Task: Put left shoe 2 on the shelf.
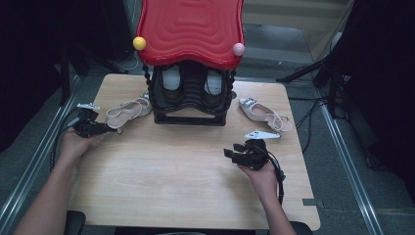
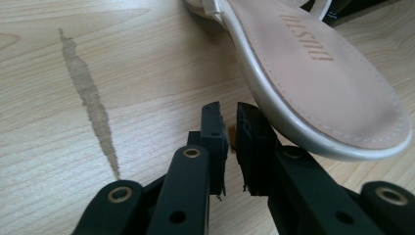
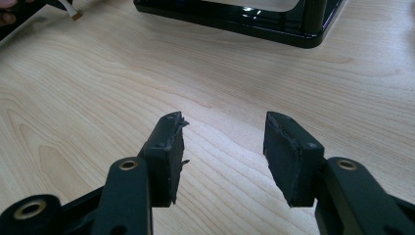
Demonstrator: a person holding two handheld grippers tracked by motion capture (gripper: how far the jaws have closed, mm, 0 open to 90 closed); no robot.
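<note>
High view: a pale sandal [image 1: 128, 111] is seen on the table's [image 1: 186, 186] left side, just beside the left gripper [image 1: 113, 130], whose jaws stand narrowly parted on nothing. The right gripper [image 1: 234, 150] is held wide and empty. The sandal could be nudged away by a careless approach. Its toe is cut off in the left gripper view.

Grey floor [image 1: 352, 196], dim surroundings, possibly metal rails [image 1: 350, 161]

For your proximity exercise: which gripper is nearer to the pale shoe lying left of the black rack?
Left. The left gripper sits right at the heel end of that shoe; the right gripper rests out on the table's right half, well away.
</note>
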